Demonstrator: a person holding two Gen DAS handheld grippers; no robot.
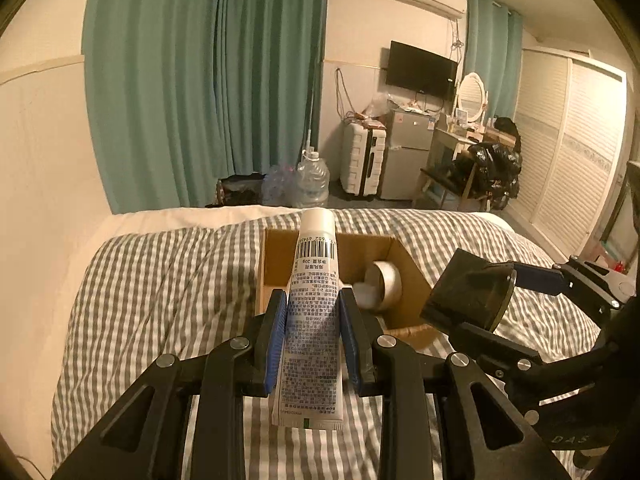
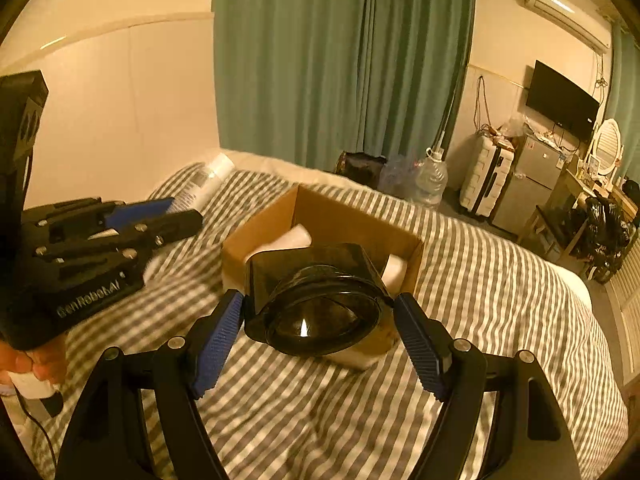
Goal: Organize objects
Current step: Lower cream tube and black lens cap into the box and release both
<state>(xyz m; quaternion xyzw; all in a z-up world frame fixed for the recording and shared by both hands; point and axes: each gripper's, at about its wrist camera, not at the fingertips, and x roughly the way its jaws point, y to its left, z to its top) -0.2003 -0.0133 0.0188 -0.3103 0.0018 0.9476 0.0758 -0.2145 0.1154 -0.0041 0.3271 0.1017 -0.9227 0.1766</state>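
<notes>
Two grippers hover over my bed (image 1: 160, 280): left gripper (image 1: 313, 332), jaws pinching a tube (image 1: 314, 320) pointing lengthwise toward the box (image 1: 408, 264); right gripper (image 2: 320, 336), nearer, jaws clasping a dark case (image 2: 320, 300) at its rim.

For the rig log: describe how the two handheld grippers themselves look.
Both are matte black linkage frames with silver pivot screws and blue ribbed pads on the fingers. The left gripper carries pale "GenRobot.AI" lettering on its body, seen from the right wrist, and a thin black cable trails near its handle. The right gripper matches it.
</notes>
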